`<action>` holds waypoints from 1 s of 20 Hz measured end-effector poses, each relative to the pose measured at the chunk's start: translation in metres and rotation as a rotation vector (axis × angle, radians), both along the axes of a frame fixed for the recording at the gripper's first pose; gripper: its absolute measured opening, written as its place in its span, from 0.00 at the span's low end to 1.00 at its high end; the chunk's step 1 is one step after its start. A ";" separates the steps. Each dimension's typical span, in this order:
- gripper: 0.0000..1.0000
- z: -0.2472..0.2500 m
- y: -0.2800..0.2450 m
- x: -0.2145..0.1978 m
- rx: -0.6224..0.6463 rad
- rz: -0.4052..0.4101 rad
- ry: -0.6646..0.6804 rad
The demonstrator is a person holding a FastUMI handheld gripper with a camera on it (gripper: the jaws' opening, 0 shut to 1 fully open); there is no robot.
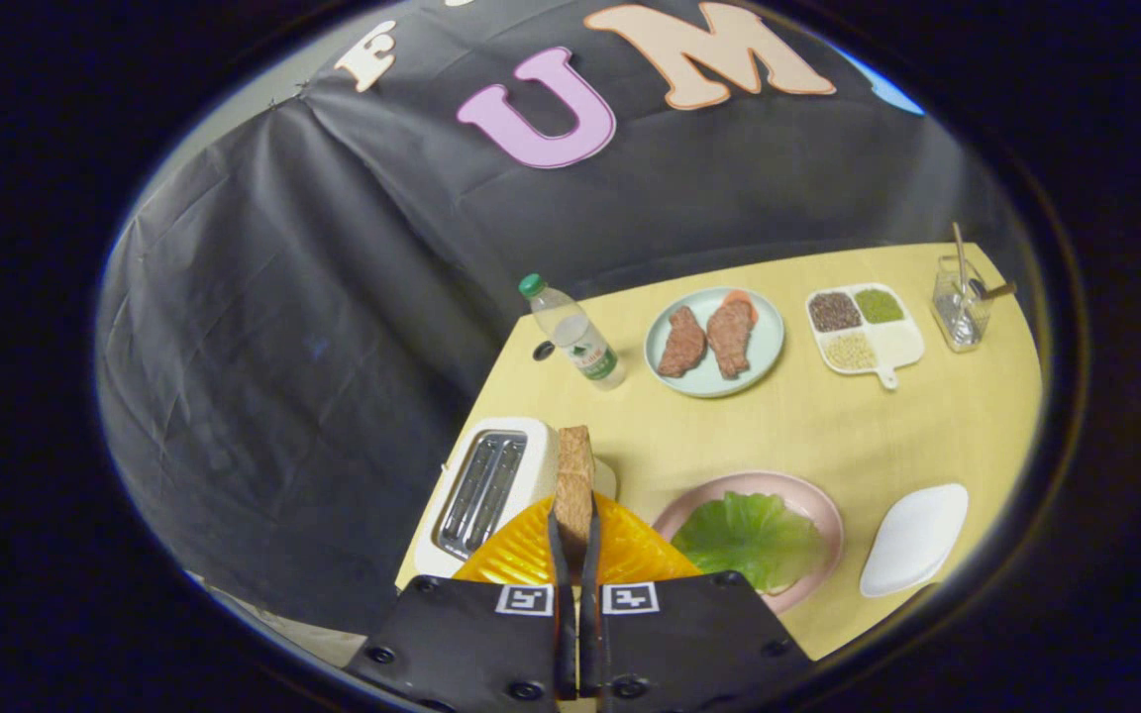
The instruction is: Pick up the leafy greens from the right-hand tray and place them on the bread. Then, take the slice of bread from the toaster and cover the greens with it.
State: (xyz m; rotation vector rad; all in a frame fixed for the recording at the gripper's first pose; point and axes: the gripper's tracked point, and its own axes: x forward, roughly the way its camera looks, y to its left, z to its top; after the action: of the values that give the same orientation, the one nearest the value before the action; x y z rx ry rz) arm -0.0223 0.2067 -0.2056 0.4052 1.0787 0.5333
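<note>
With my tongs (574, 540) clenched on the bread slice (575, 490), lifted beside the toaster (487, 487), I log step two: carry it over the lettuce leaf (747, 537) on the pink plate (821, 507), lower flat, release.

The pale wooden tabletop (828, 436) carried a toaster (487, 487), water bottle (575, 332), meat plate (714, 342), divided dish (865, 329), utensil holder (959, 302), pink plate (808, 500) and white tray (915, 540).

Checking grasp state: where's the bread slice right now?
Gripper view: the bread slice stands on edge, pinched between the gripper fingers, beside the toaster, left of the greens.
</note>
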 end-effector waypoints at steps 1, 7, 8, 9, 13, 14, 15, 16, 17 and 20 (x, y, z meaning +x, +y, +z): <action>0.04 -0.008 -0.004 -0.002 0.002 -0.007 0.012; 0.04 -0.048 -0.029 -0.007 0.012 -0.046 0.072; 0.04 -0.052 -0.031 -0.009 0.015 -0.056 0.078; 0.04 -0.059 -0.034 -0.011 0.022 -0.059 0.089; 0.04 -0.085 -0.044 -0.019 0.025 -0.071 0.127; 0.04 -0.092 -0.049 -0.019 0.018 -0.082 0.136; 0.04 -0.098 -0.054 -0.021 0.016 -0.090 0.147; 0.04 -0.102 -0.057 -0.022 0.013 -0.101 0.156; 0.04 -0.108 -0.063 -0.022 0.005 -0.108 0.161; 0.08 -0.125 -0.079 -0.028 -0.020 -0.125 0.179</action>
State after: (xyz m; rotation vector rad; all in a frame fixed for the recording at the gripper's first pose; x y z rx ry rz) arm -0.0500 0.1275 -0.3310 0.5059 1.2209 0.3804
